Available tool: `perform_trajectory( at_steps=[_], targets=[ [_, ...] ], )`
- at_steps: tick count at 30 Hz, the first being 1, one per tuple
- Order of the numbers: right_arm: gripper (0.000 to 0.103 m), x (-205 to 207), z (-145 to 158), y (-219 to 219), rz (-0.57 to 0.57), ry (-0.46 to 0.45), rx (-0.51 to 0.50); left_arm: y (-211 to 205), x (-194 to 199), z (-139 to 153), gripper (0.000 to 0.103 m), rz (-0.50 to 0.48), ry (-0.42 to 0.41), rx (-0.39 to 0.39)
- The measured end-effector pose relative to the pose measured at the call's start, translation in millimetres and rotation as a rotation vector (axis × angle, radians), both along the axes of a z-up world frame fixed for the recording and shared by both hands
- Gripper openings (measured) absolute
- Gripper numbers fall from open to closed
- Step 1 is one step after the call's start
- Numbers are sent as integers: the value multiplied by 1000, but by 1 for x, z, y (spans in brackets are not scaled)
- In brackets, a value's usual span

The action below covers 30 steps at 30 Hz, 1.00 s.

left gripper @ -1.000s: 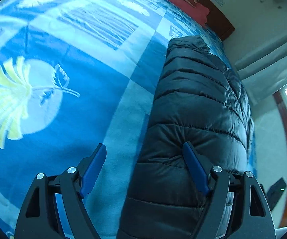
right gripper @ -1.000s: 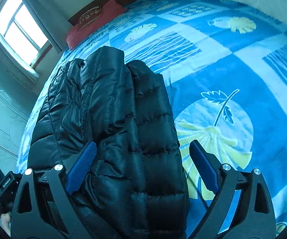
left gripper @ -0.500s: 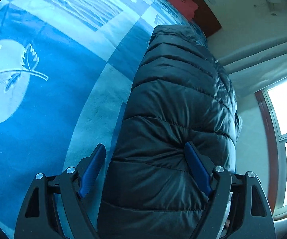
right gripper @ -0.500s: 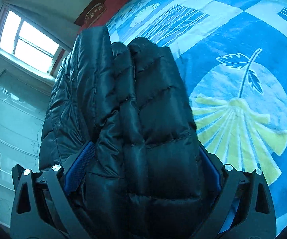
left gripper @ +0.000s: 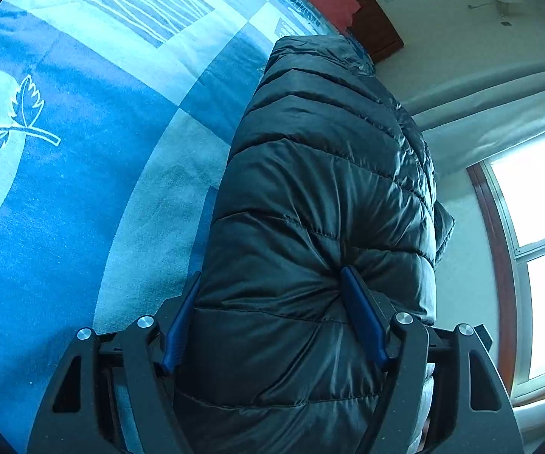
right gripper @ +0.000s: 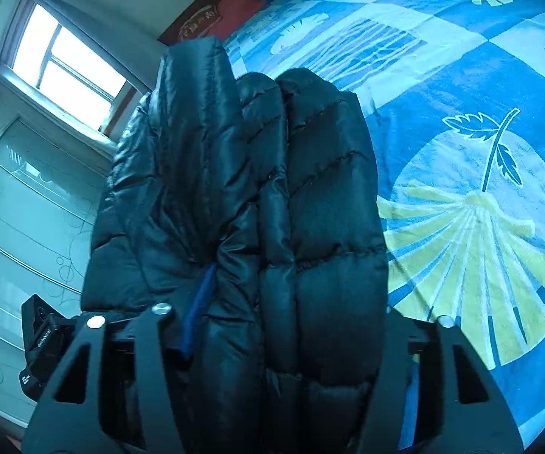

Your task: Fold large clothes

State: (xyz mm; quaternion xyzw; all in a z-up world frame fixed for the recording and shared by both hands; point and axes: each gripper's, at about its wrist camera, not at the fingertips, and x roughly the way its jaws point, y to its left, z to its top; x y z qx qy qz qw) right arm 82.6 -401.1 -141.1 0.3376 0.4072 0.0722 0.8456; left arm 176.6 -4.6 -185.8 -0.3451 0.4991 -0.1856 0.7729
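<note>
Blue leaf-patterned bedspread (left gripper: 83, 196), red pillow (right gripper: 234, 11), bright window (right gripper: 64, 68).

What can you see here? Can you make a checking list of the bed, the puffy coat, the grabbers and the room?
Surface: blue patterned bedspread, leaf prints.
Job's things: black puffer jacket, folded lengthwise, lying on the bed.
Clutter: red pillow at the headboard.
Grippers: left gripper and right gripper have just been closing, pads pressing the jacket's near end.
Cables: nothing seen.
Surroundings: window, curtain, wardrobe.

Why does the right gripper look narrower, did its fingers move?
Yes. The right gripper has just been closing inward against the black jacket, squeezing its folds.
</note>
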Motion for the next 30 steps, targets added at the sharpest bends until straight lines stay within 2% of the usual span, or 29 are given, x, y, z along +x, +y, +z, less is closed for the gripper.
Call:
perform_trajectory(
  at_steps=[4,13,22,30],
  targets=[
    [43,-7,2,-1,-9,-34,27,3,-3,4,69,-4,-1,-19],
    [38,4,18,23,24,-108,17,20,-6,12,68,-3,-32,-23],
    [38,55,28,59,95,-150,39,56,18,27,67,57,-65,-13],
    [38,112,27,98,146,-159,55,86,53,29,67,110,-84,15]
  ],
)
